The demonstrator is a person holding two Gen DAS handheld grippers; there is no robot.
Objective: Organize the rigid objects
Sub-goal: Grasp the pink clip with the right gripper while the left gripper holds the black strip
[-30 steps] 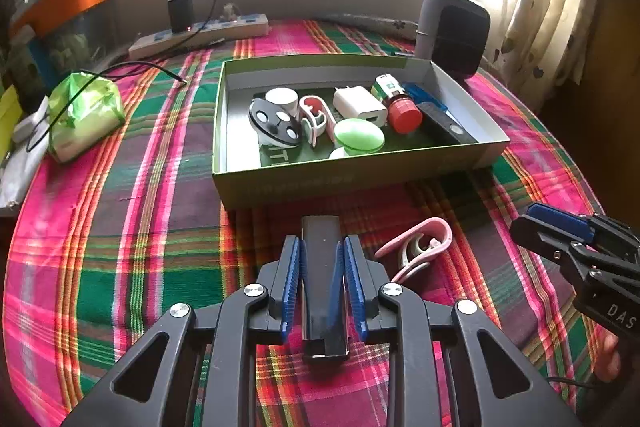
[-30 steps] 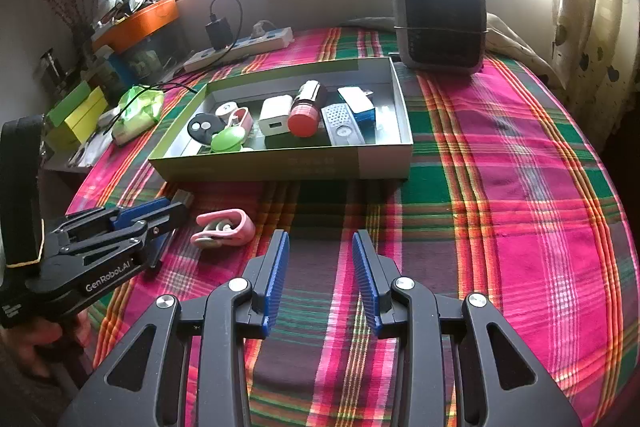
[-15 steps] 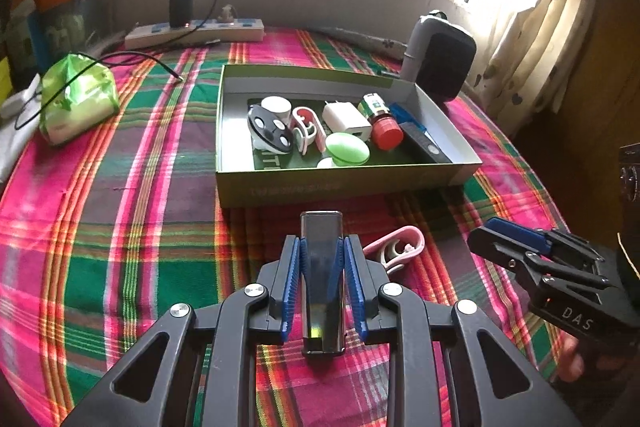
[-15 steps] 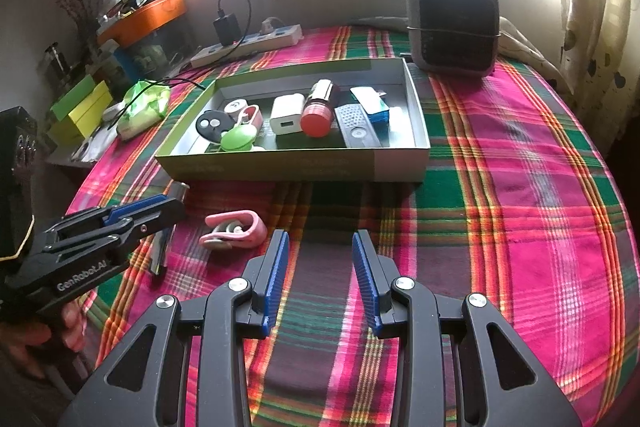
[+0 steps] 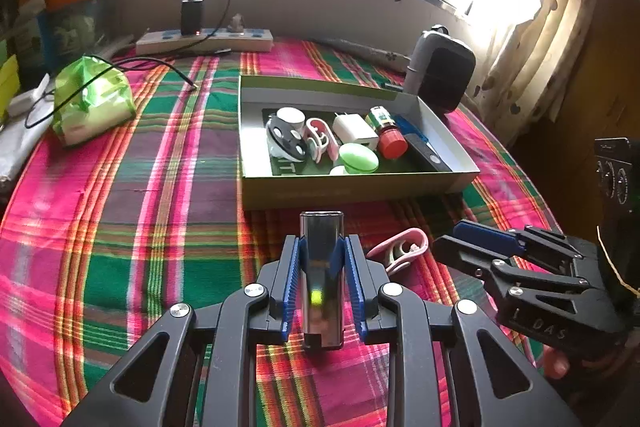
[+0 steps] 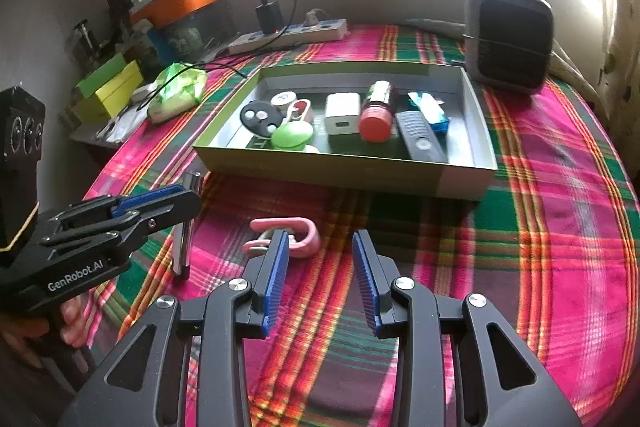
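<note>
My left claw [image 5: 322, 267] grips a dark bar [image 5: 322, 279] between its blue pads, above the plaid tabletop [image 5: 120, 227]. Pink clip [image 5: 400, 251] lies just right of it. Box [image 5: 352, 183] ahead holds small items. Right claw [image 5: 472, 247] at right edge.

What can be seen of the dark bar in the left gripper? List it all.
The dark bar is a slim, glossy, metallic-looking block with squared ends and a small green-yellow glint on its upper face. It is clamped by its long sides between the blue ribbed pads of the left gripper, lengthwise along the fingers, sticking out past them at both ends. In the right wrist view it looks silvery, tilted, over the plaid cloth, short of the box.
</note>
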